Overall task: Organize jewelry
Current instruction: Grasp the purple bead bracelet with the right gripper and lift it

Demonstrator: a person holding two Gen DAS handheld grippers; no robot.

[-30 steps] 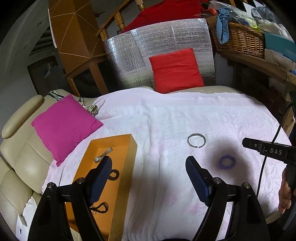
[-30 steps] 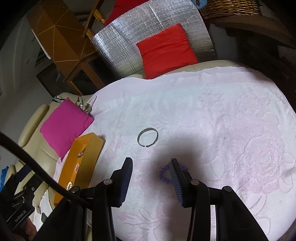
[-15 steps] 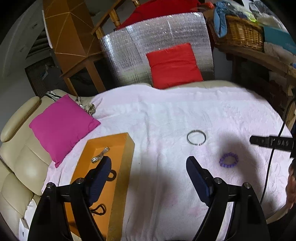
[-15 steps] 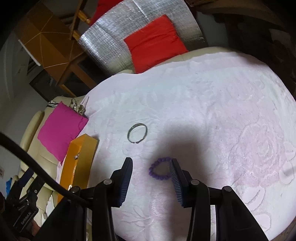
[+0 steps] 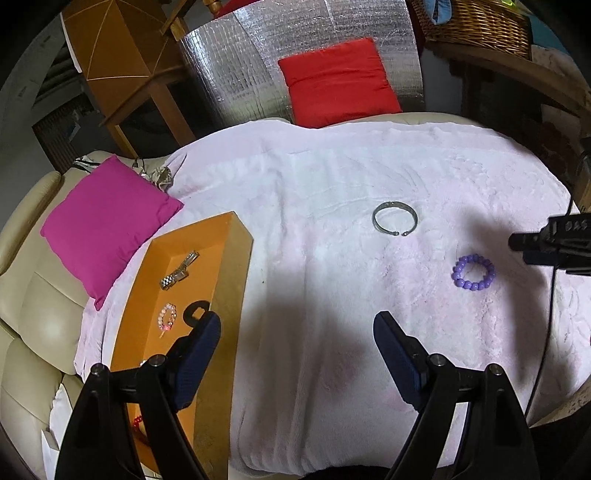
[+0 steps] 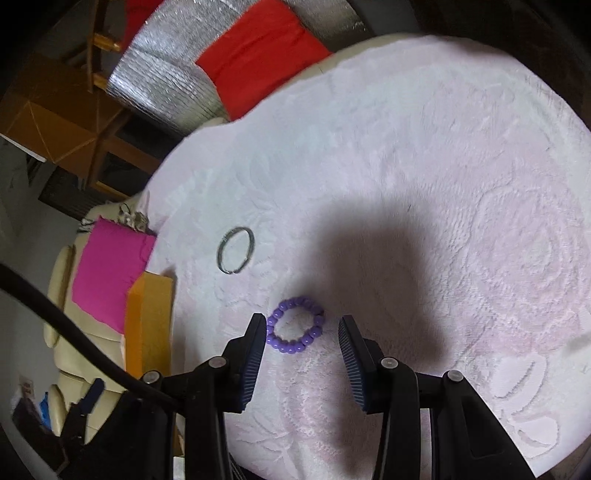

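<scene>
The right gripper [image 6: 302,345] is held with its jaws spread, nothing gripped, and the purple bead bracelet [image 6: 295,325] is seen lying flat on the pale pink blanket [image 6: 424,184] in the gap just ahead of its fingertips, nearer the left one; whether that finger touches the beads cannot be told. The left gripper [image 5: 297,332] is likewise held wide apart and empty, its left finger over the orange tray [image 5: 236,266] and its right finger above bare blanket. In the tray a metal watch band [image 5: 179,270], a pink bead bracelet [image 5: 168,318] and a black ring-shaped piece [image 5: 195,310] are laid apart from one another. A silver open bangle [image 5: 394,218] rests on the blanket between the tray and the purple bracelet, well apart from both. Much bare blanket is left around the two loose pieces. The blanket is spread over a cream sofa [image 5: 33,306], with a magenta cushion [image 5: 107,225] at the tray's far left side. Behind the far edge a red cushion [image 5: 338,81] is propped against a silver foil panel [image 5: 240,70], and a wicker basket [image 5: 480,26] is set on a shelf at the upper right.
</scene>
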